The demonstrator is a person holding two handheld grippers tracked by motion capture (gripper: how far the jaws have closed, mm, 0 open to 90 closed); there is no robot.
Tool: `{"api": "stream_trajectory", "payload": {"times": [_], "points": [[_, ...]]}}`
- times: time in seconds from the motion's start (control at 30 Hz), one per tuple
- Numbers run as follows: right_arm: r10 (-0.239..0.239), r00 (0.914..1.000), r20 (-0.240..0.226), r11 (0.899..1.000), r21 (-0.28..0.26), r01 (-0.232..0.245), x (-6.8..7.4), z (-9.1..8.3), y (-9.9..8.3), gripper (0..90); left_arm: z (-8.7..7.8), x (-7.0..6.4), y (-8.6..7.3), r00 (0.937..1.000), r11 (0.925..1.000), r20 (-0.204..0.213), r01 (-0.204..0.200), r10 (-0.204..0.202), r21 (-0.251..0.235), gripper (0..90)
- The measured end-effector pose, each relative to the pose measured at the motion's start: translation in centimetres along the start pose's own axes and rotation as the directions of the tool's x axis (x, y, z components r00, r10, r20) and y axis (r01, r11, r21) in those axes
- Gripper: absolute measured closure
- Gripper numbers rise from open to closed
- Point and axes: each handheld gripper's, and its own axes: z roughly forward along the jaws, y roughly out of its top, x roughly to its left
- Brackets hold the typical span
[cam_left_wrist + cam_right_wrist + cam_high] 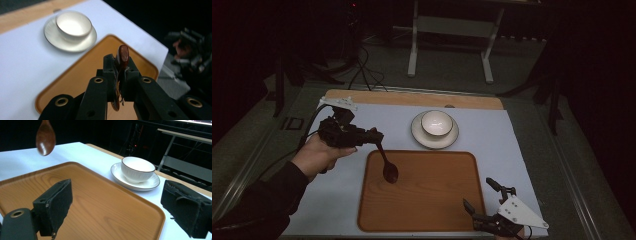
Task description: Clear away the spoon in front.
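We see the left gripper clamped on the handle of a dark wooden spoon, whose bowl hangs above the wooden tray, apparently clear of its surface. The right gripper sits at the tray's near right corner, its jaws spread wide and holding nothing. A white bowl rests on a saucer beyond the tray.

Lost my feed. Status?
Left gripper shut on dark wooden spoon, above wooden tray. Right gripper open, empty. Nothing blocking.
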Motion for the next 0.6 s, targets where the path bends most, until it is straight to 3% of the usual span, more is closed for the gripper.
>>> {"api": "stream_trajectory", "payload": {"times": [0.3, 0.43, 0.6], "points": [[-0.002, 1.0000, 0.001, 1.000, 0.006, 0.002, 0.0, 0.0, 0.0, 10.4, 2.2, -0.3, -0.5, 0.9971, 0.9915, 0.072, -0.035, 0.026, 0.125, 83.6], [0.001, 1.0000, -0.001, 1.000, 0.007, -0.001, 0.0, 0.0, 0.0, 10.4, 3.6, -0.2, -0.8, 0.9944, 0.9791, 0.104, -0.037, 0.016, 0.200, 83.6], [0.001, 1.0000, -0.002, 1.000, 0.008, -0.001, 0.0, 0.0, 0.0, 10.4, 5.4, 0.1, -1.4, 0.9913, 0.9659, 0.131, -0.033, -0.001, 0.257, 83.5]]}}
